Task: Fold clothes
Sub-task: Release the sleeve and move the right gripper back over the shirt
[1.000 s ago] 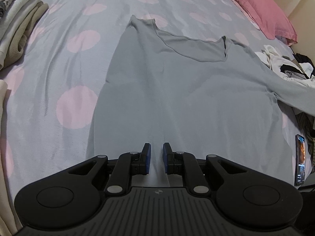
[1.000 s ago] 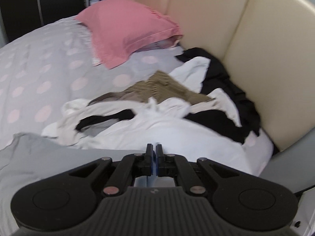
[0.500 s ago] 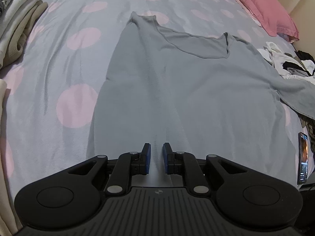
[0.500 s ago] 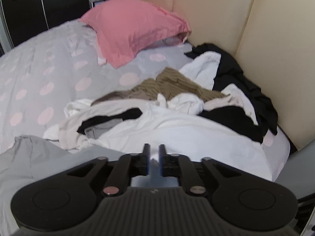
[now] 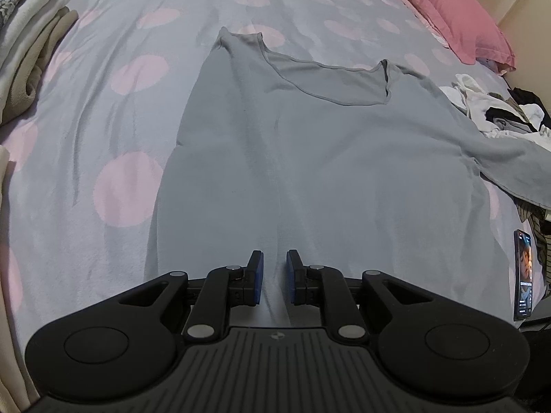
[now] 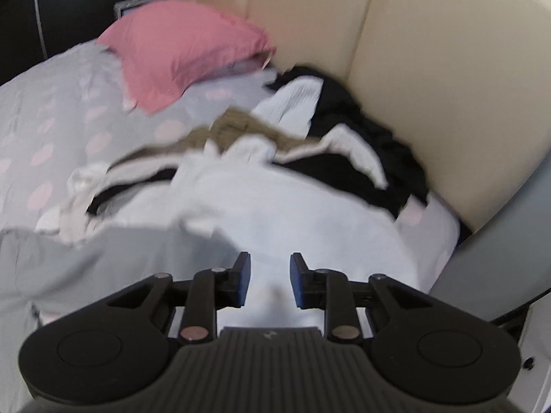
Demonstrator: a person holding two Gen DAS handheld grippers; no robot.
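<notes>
Over the grey shirt (image 5: pixel 310 158) flat on the bed (image 5: pixel 86 137): left claw (image 5: pixel 274 277) released, gripping nothing. Beside the shirt, above the laundry pile (image 6: pixel 275 172): right claw (image 6: pixel 269 280) spread wide, empty too.

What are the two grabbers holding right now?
Nothing. The left gripper is open above the grey shirt, with no cloth between its pads. The right gripper is open too, over the white garment.

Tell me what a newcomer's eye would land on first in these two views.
First, the grey shirt spread flat on the pink-dotted bedsheet, neckline away from the open left gripper, one sleeve trailing right toward the pile. Next, the jumbled heap of white, black and tan clothes against the cream headboard, ahead of the open right gripper. A pink pillow sits beyond it.
</notes>
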